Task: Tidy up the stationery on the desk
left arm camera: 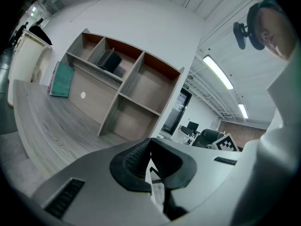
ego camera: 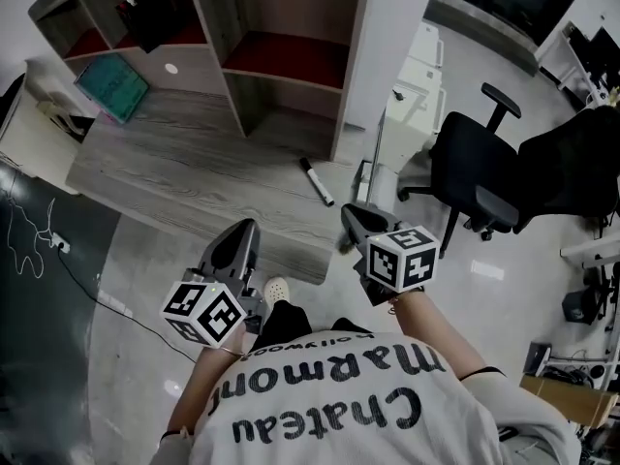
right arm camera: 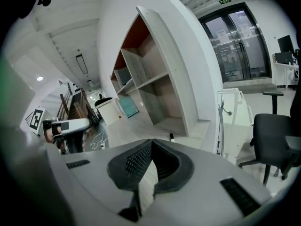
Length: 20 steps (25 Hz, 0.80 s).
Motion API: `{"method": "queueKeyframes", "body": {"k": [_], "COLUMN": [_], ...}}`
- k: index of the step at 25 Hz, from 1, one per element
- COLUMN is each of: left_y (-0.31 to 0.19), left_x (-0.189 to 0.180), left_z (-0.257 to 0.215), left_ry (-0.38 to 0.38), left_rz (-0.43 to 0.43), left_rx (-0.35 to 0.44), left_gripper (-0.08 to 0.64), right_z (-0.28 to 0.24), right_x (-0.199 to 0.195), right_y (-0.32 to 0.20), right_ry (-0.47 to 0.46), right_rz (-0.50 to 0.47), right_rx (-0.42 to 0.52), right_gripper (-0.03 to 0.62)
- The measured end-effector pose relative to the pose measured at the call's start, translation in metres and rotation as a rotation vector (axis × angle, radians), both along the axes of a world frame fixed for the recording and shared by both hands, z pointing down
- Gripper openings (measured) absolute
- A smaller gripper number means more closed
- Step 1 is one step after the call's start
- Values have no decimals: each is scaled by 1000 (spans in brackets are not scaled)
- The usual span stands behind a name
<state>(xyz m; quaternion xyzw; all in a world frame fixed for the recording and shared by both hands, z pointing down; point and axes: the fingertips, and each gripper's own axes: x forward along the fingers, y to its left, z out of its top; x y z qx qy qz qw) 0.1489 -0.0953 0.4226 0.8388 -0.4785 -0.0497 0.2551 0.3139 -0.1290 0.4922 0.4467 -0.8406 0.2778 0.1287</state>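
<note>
Nearest are the two tools themselves: the left gripper [ego camera: 246,229] has its jaws drawn together at the tips with nothing between them, and the right gripper [ego camera: 347,213] is likewise closed and empty. Both hang short of the front edge of the desk [ego camera: 174,163], not touching it.

Just beyond the right gripper's tips, a little to their left, lies the marker [ego camera: 317,182], flat on the desk near its right front corner; from the left gripper it sits ahead and well to the right. Its long axis runs slantwise, the near end angled towards the right gripper and the far end leaning away to the left. Both ends look dark, so I cannot tell which is the cap.

The step in hand is probably the reach for that marker. The right gripper is best placed; its jaws should part before arriving, and the wrist should turn so the jaws close across the barrel at its middle, low over the wood.

Farther off stands the shelf unit [ego camera: 232,85], and far left of both grippers a teal book [ego camera: 113,87]
</note>
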Motion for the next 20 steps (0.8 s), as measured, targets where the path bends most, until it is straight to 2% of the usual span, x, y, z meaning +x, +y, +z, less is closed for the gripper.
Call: {"method": "queueKeyframes", "body": {"k": [8, 13, 17, 20], "left_y": [-48, -71, -80, -82], "left_x": [-57, -79, -95, -104], "left_z": [4, 12, 22, 30], "left_ry": [20, 16, 9, 11], "left_rz": [-40, -52, -70, -84], "left_rx": [3, -15, -34, -49], "left_gripper": [15, 15, 15, 15], "right_z": [3, 12, 27, 47], "right_x": [-42, -56, -61, -59], "right_y": [-61, -89, -105, -117], "right_ry": [-1, 12, 50, 112], "right_rz": [4, 11, -1, -5], "right_rx": [-2, -23, -45, -75], "right_gripper": [11, 11, 11, 11]}}
